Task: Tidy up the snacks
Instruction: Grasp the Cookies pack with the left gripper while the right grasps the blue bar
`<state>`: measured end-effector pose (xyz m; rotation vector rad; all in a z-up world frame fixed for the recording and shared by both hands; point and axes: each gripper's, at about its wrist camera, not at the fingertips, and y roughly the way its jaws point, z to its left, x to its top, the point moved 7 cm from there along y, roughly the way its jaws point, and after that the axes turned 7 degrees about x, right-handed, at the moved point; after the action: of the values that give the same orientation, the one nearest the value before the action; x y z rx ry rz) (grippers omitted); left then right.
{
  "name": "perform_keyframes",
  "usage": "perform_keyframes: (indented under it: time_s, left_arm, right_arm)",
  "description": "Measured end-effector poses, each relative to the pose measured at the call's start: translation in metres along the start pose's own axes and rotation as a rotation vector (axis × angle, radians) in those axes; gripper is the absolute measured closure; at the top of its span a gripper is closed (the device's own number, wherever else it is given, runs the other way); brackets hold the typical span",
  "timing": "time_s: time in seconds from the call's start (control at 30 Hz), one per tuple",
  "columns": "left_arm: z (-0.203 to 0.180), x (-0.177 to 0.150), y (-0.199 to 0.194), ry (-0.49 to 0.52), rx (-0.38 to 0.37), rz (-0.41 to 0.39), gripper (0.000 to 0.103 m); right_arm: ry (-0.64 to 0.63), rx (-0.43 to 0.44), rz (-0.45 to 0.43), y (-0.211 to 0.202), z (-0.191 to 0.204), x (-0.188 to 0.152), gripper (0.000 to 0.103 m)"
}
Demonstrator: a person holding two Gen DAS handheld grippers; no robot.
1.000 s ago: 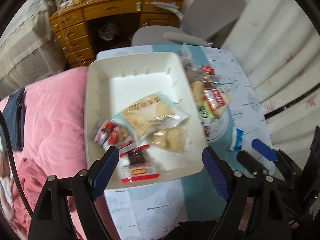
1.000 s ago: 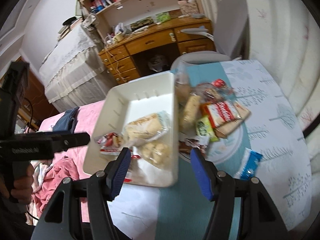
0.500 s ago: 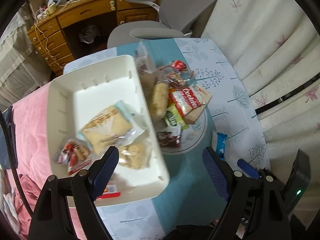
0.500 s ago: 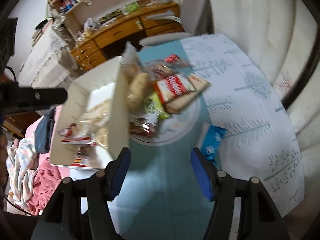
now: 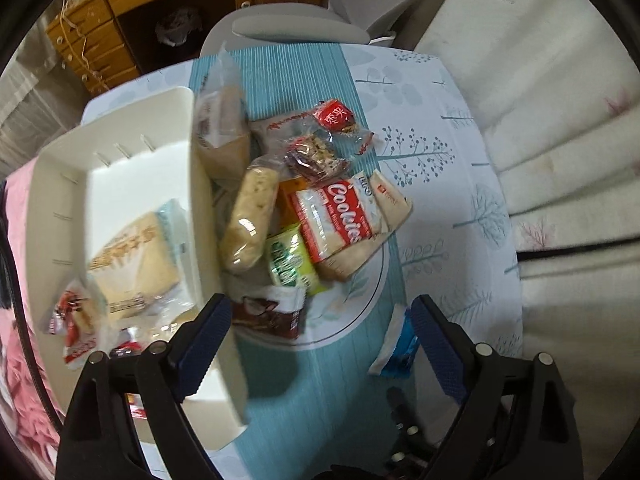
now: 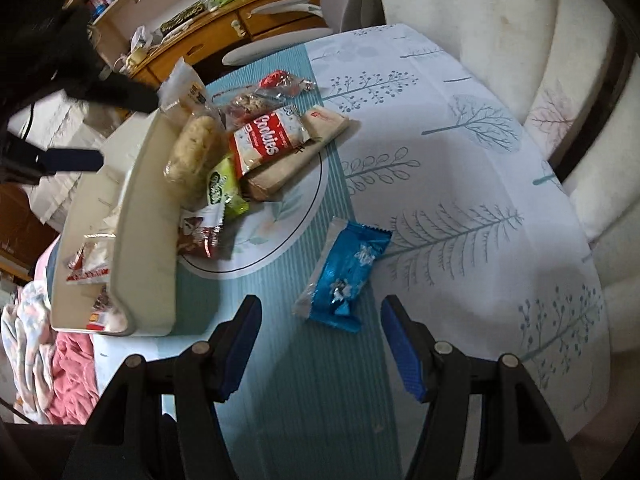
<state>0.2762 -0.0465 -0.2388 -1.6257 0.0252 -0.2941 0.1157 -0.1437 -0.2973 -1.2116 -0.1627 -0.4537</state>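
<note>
The blue snack packet (image 6: pixel 345 276) is lying flat on the teal strip of the surface (image 6: pixel 472 168), just beside the round plate (image 6: pixel 296 216) and apart from the heap of snacks on it. The right hand-held gripper (image 6: pixel 320 344) is hanging just short of it, jaws spread with nothing between them. The left hand-held gripper (image 5: pixel 320 348) is hovering over the plate beside the white tray (image 5: pixel 120 148), its jaws opening and empty. The packet is looking light, crinkly and slick, probably with something crushable inside, so a gentle pinch across its narrow middle seems better than gripping the flimsy sealed ends. The chocolate-brown wrapper (image 5: pixel 268 316) nearest the left jaws is looking equally soft and light.
</note>
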Motion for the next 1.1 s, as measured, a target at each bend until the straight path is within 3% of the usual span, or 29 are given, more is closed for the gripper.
perform_keyframes:
  time_s: [0.33, 0.63, 0.83, 1.1]
  left_arm:
    - [-0.020, 0.028, 0.055, -0.105, 0.028, 0.077, 0.009]
    - [-0.021, 0.041, 0.099, -0.164, 0.083, 0.132, 0.009]
    - [-0.022, 0.049, 0.118, -0.178, 0.115, 0.131, 0.009]
    - [-0.019, 0.057, 0.135, -0.208, 0.120, 0.112, 0.009]
  right_arm:
    - [-0.060, 0.046, 0.081, 0.033, -0.019, 0.004, 0.041]
    - [-0.130, 0.043, 0.076, 0.041, -0.026, 0.010, 0.049]
    - [-0.216, 0.024, 0.071, 0.046, -0.022, 0.015, 0.050]
    - [-0.271, 0.028, 0.058, 0.046, -0.021, 0.021, 0.061]
